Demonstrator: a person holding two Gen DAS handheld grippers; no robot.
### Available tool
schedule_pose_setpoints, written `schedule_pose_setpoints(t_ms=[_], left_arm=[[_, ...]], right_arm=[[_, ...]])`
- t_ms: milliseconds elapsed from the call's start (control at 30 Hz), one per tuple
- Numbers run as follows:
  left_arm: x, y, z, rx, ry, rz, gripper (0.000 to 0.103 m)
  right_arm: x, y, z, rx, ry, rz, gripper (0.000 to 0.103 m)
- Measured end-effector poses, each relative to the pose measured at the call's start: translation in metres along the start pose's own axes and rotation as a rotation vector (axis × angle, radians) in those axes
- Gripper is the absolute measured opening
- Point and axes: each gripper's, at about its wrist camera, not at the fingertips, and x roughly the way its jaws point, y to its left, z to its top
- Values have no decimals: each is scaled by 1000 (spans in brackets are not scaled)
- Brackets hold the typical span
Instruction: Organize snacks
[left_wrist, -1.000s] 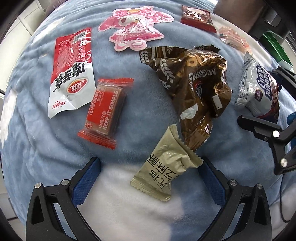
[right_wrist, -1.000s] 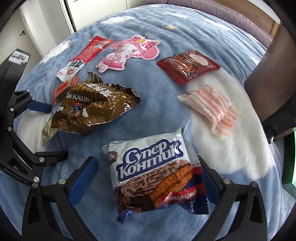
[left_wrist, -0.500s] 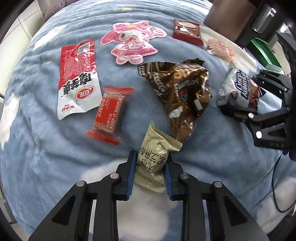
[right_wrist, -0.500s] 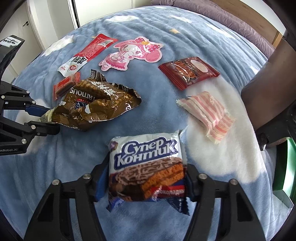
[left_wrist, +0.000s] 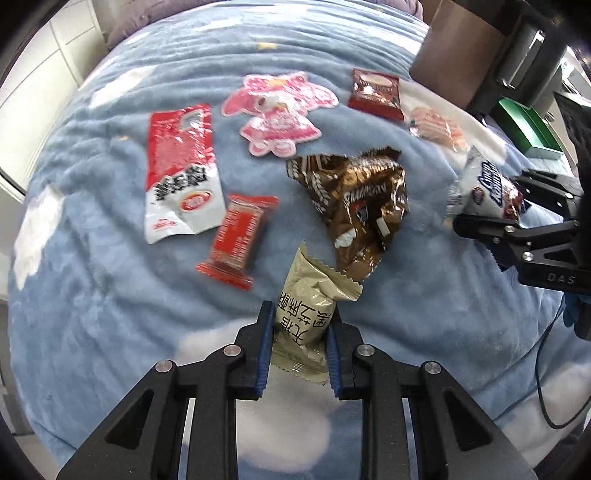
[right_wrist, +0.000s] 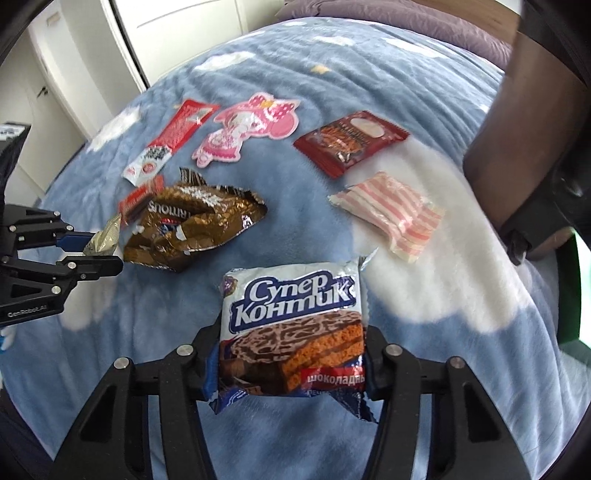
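Left hand-held gripper (left_wrist: 299, 326) is pinching a beige foil snack packet with dark Chinese lettering (left_wrist: 308, 314), long axis running away from the camera, serrated far end beside the crumpled brown foil bag (left_wrist: 354, 206). Right hand-held gripper (right_wrist: 291, 354) is clamping a white-and-blue "Супер Контик" wafer packet (right_wrist: 291, 325), label facing up, above the blue cloud-print bed blanket (right_wrist: 424, 332).

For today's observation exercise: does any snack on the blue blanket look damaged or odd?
Yes. The brown foil bag in the middle of the blanket is crumpled, with a jagged, torn-open edge, unlike the sealed packets around it, such as the dark red packet.
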Motion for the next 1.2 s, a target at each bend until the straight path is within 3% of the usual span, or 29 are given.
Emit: schedule_pose_setpoints(t_ms=[233,400,667,1200], left_arm=[[-23,0,4,-10,-44,6,22],[-36,-1,-19,-11,-84,13,22],[-69,-13,-26,-10,-138,15,22],[-111,-93,-5,94,-194,12,22]], right_arm=[[-32,3,2,33,-59,10,62],[-61,8,-2,40,-104,2,62],[-112,0,-21,71,-169,-48,62],[-193,-60,-78,188,-281,-159,62]])
